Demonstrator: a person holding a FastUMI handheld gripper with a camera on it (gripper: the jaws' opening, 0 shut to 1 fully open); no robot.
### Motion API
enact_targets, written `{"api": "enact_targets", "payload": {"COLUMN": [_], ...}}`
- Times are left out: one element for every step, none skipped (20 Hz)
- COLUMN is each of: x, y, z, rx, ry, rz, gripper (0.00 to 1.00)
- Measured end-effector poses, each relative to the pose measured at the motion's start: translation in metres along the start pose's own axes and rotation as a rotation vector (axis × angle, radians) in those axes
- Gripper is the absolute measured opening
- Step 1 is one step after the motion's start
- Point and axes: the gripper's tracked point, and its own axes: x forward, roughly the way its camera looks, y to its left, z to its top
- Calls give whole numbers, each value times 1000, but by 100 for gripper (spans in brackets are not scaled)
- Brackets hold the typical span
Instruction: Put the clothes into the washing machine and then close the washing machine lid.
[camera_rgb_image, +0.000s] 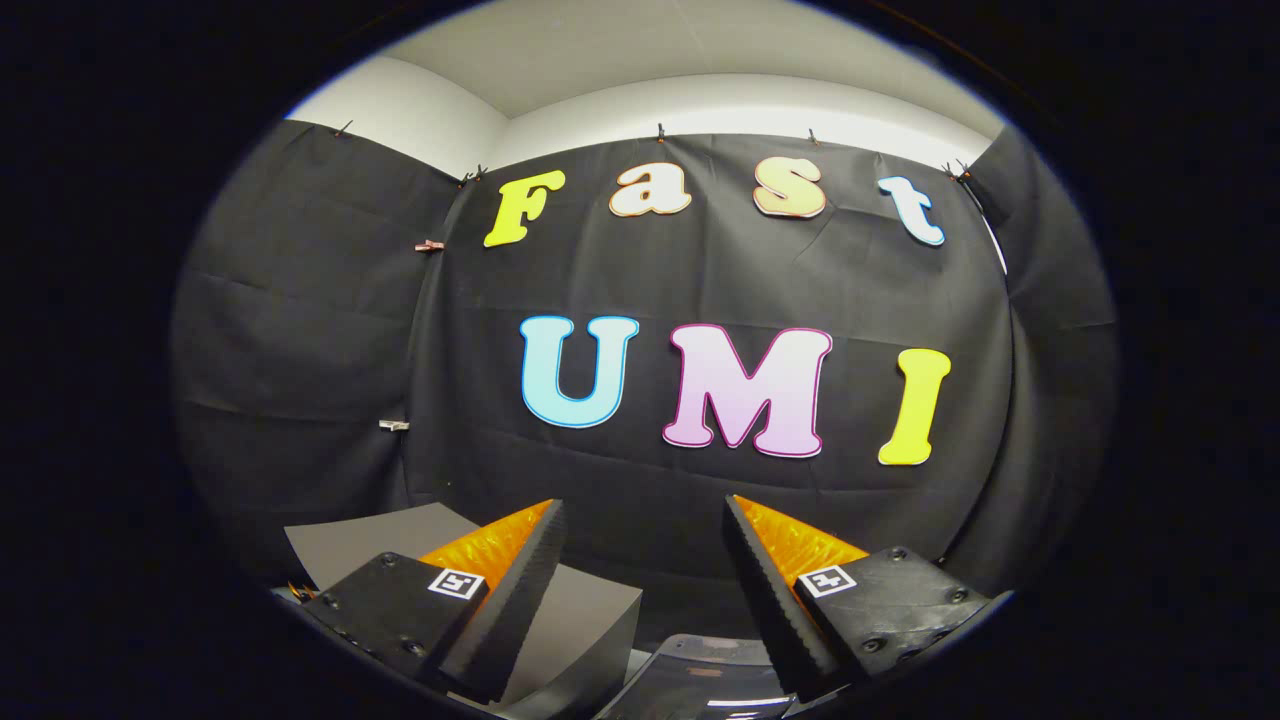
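My gripper (645, 505) is held high and level, its two fingers wide apart with nothing between them. They point at the booth's black cloth wall. Below and between the finger bases I see a curved, dark translucent edge (700, 665), which may be part of the washing machine's lid; I cannot tell for sure. A grey flat-topped box or panel (590, 610) lies under the left finger.
The black cloth wall (700, 280) hangs close ahead and wraps around to the left and right. A white wall and ceiling (620, 90) show above it. Small clips pin the cloth along its top and left seam.
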Motion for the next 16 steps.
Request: {"api": "enact_targets", "payload": {"x": [0,0,1,0,0,-1,-3,-5,-7,-9,-9,-8,-7,-8,-9,-9], "y": [0,1,2,5,7,4,2,5,9,13,16,20,22,24,26,27], "z": [-2,-5,-8,-11,-9,-7,-6,-5,-8,-12,-15,-18,-20,-16,-7,1], "rx": [-1,-4,-12,-18,-33,-52,-54,-43,-33,-34,-44,-54,-61,-58,-48,-35], "ry": [7,17,34,45,43,37,29,22,25,34,43,54,65,61,41,14], "rz": [2,7,16,34,53,50,49,51,55,60,64,65,68,68,66,62], "gripper": [98,98,98,98,98,98,98,98,98,98,98,98,98,98,98,98]}}
